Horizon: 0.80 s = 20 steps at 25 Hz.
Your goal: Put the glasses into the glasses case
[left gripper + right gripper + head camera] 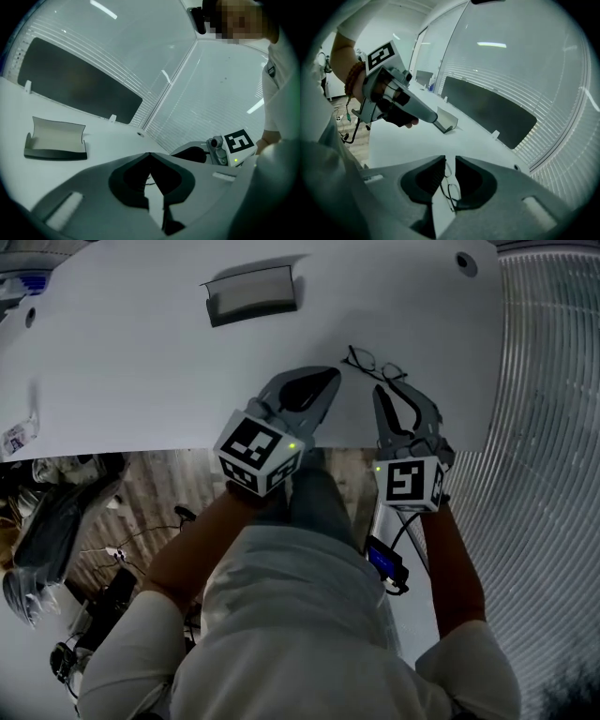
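The right gripper [450, 160] has its jaws a little apart above the glasses [452, 191], and the thin dark frame shows in the narrow gap between them. The pads do not seem to press on the frame. The glasses lie flat on the white table [141, 362], near its right-hand end as the head view has it. Whether their arms are folded cannot be made out.

The left gripper [150, 155] sits just beside the glasses on their left, its jaw tips together and nothing between them. It points across the table toward the far side.

The glasses case [253, 294] lies open well apart from the glasses, further back on the table and to their left. Its lid is up and its tray looks empty.

The task appears to be at its very start. The case is open and ready to receive, but the glasses are not yet gripped, not yet lifted, and nowhere near it. What looks to be left is almost everything:
- closing on the frame
- raising it off the table
- carrying it back and to the left
- setting it down inside the tray

The frame is thin and lies low against the table, so the pickup looks like the tricky part
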{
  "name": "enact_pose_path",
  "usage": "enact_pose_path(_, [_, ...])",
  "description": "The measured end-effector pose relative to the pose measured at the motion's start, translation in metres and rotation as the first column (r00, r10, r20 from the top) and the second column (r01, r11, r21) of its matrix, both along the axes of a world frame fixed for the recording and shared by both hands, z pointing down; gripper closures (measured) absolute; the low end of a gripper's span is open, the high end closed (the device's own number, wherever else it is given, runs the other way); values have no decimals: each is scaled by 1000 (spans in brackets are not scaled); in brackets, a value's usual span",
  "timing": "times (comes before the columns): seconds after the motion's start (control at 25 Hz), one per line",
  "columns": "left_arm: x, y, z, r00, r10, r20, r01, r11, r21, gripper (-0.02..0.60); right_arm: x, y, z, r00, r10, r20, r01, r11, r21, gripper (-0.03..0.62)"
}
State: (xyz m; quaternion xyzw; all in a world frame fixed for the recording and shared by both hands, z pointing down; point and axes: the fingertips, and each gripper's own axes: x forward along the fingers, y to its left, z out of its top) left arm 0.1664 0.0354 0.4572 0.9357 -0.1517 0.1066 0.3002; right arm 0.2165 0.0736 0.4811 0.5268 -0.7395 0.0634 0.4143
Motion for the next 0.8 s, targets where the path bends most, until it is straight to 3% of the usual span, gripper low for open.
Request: enact_pose_path(0.8, [14,-14,68,999,5,50,-1,997,-76,580,19,-11,77,990,-87,-111,76,992,-104,500])
